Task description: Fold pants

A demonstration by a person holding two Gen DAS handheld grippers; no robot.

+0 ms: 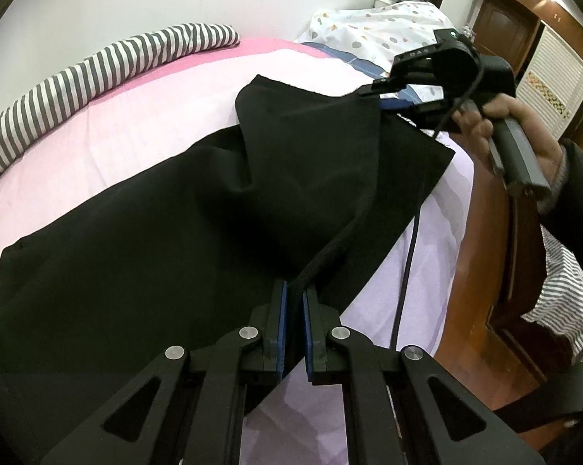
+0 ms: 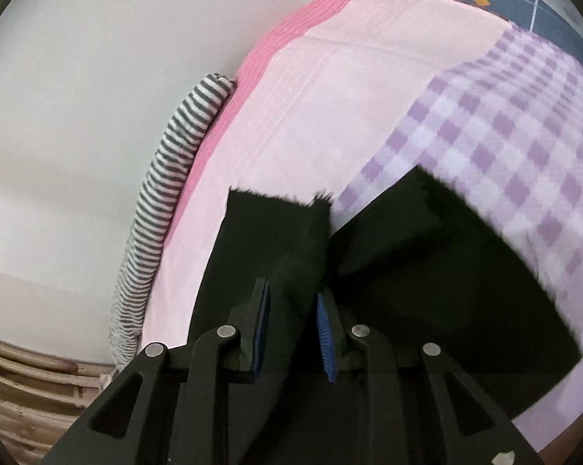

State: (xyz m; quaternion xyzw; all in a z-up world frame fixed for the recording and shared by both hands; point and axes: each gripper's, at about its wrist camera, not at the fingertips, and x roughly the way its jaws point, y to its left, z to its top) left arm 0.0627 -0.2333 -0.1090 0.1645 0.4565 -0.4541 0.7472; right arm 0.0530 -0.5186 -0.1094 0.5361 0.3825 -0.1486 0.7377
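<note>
Black pants (image 1: pixel 155 232) lie spread on the pink bed sheet (image 1: pixel 144 116). My left gripper (image 1: pixel 295 290) is shut on a bunched fold of the pants near the bed's near edge. My right gripper (image 1: pixel 392 97), held in a hand, is shut on the other end of the pants and lifts it above the bed. In the right wrist view the right gripper (image 2: pixel 293 302) holds black cloth (image 2: pixel 291 240) between its blue pads (image 2: pixel 324 329), and two leg ends (image 2: pixel 427 255) hang below over the sheet.
A striped grey-and-white bolster (image 1: pixel 97 73) lies along the wall side of the bed. A spotted pillow (image 1: pixel 376 23) lies at the far end. A wooden bed frame (image 1: pixel 485 271) runs at the right. A black cable (image 1: pixel 407 252) hangs across the lilac checked sheet (image 2: pixel 504 124).
</note>
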